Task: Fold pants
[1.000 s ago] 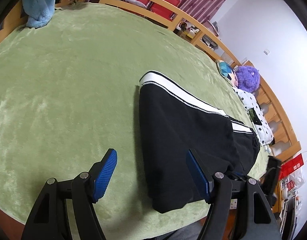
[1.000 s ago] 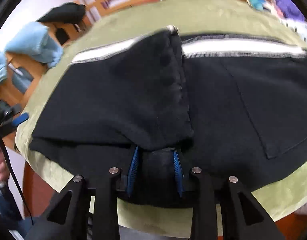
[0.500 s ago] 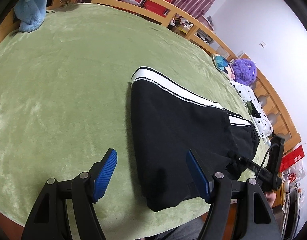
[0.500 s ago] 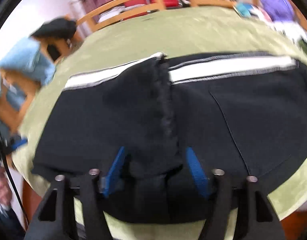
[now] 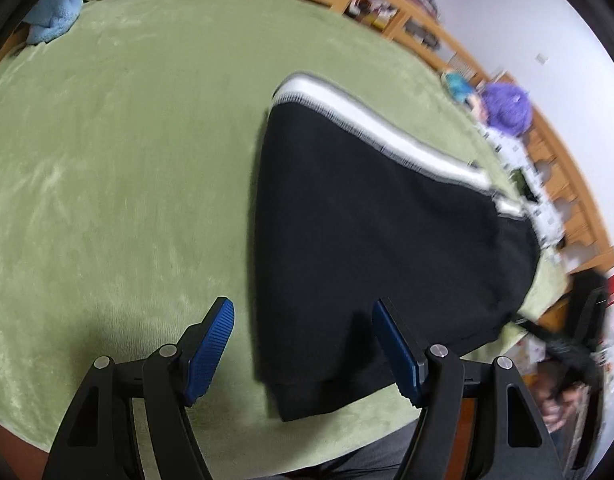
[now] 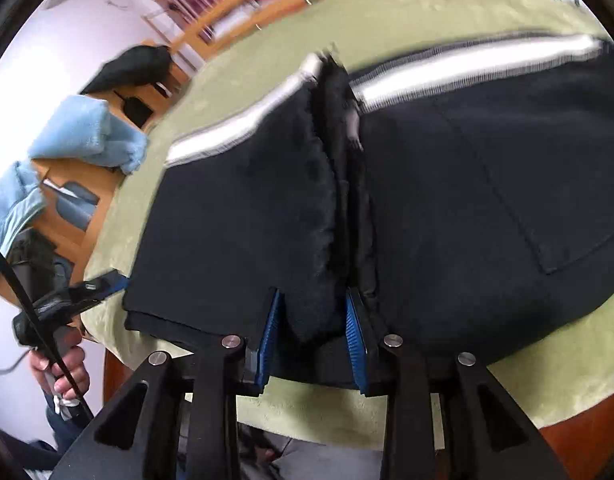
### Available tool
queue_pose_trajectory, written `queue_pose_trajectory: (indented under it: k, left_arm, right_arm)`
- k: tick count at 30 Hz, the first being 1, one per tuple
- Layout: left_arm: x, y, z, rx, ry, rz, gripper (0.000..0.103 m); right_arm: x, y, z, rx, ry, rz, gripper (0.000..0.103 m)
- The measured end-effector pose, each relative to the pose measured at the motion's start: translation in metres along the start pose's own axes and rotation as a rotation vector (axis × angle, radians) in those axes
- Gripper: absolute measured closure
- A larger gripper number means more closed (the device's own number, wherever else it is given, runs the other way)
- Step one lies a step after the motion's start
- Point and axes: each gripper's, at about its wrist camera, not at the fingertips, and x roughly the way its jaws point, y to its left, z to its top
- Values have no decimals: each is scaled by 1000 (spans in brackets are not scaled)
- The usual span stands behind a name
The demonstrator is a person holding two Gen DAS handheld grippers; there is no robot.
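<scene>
Black pants (image 5: 379, 240) with a white side stripe lie folded on the green table cover (image 5: 107, 160). My left gripper (image 5: 303, 340) is open and empty, hovering over the pants' near left corner. In the right wrist view the pants (image 6: 467, 180) fill the frame, with a raised fold ridge down the middle. My right gripper (image 6: 311, 324) has its blue pads (image 6: 269, 332) close on either side of that bunched fold at the near edge. The right gripper also shows in the left wrist view (image 5: 575, 332), at the pants' far end.
A light blue towel (image 6: 83, 136) lies on wooden furniture at the left. A purple plush toy (image 5: 507, 108) and a spotted cloth sit by the wooden railing (image 5: 407, 20) at the back right. The table's near edge (image 6: 579, 420) is just below my grippers.
My right gripper opened half a second ago and has closed in again on the fold ridge. My left gripper has stayed open and shifted slightly over the pants' corner.
</scene>
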Motion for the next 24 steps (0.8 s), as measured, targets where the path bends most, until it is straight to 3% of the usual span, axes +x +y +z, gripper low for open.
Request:
queue_pose_trajectory:
  k: [2,4,7,12,15,19,24]
  left_arm:
    - [10,-2,-6,25,36,62,33]
    - [10,0,-8,19,36,49,33]
    - [-1,-2,-8,25,-13,12,33]
    - [19,-2,-8,66,57,84,30]
    - [11,-2,-4,53,41,61,32]
    - [-2,0,7,30,-19,-6,32]
    - [5,1,41,15,-88,-39,32]
  right_arm:
    - [-14,4,3,-9,-21,-10,61]
    - [-24,6,9,-3,-87,-25,50]
    - [-25,9,12,-26,-113,-43,49]
    - [18,-1,6,-58,-5,-115,49]
    - [12,13,11,-150,-3,-149,50]
    - [-14,9,21,-172,-68,-158,49]
    - [-63,-43,40,-31,-217,-231,48]
